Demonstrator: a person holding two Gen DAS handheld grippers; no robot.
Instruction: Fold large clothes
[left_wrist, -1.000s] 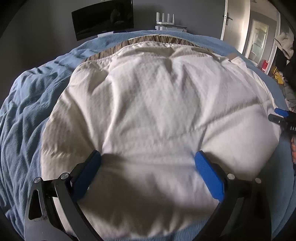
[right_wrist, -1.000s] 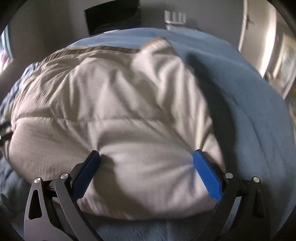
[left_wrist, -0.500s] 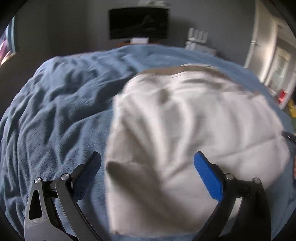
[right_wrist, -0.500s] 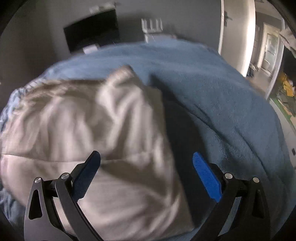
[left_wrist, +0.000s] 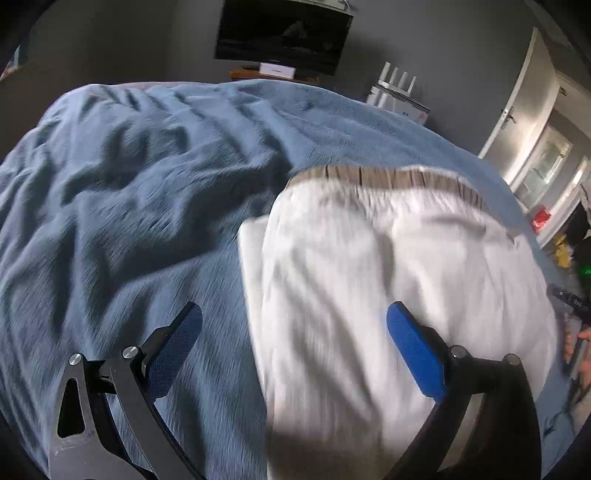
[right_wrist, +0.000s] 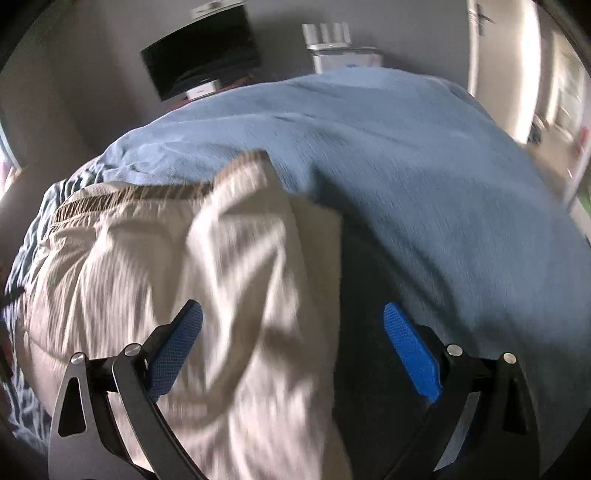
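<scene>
A cream padded jacket (left_wrist: 388, 280) with a brown ribbed hem (left_wrist: 384, 177) lies folded on the blue bed cover. My left gripper (left_wrist: 291, 347) hangs open over the jacket's left edge, one finger above the cover and the other above the jacket, holding nothing. In the right wrist view the same jacket (right_wrist: 177, 280) fills the lower left. My right gripper (right_wrist: 291, 347) is open over the jacket's right edge, empty. Both views are blurred by motion.
The blue bed cover (left_wrist: 122, 206) is rumpled on the left and smooth on the right (right_wrist: 424, 177). A dark TV (left_wrist: 280, 33) and a white router (left_wrist: 399, 85) stand at the far wall. A door (left_wrist: 517, 122) is at the right. A person's fingers (left_wrist: 581, 343) show at the edge.
Both grippers have lifted away from the jacket and spread outward, left one leftward, right one rightward. The jacket has shifted towards the inner side of each view.
</scene>
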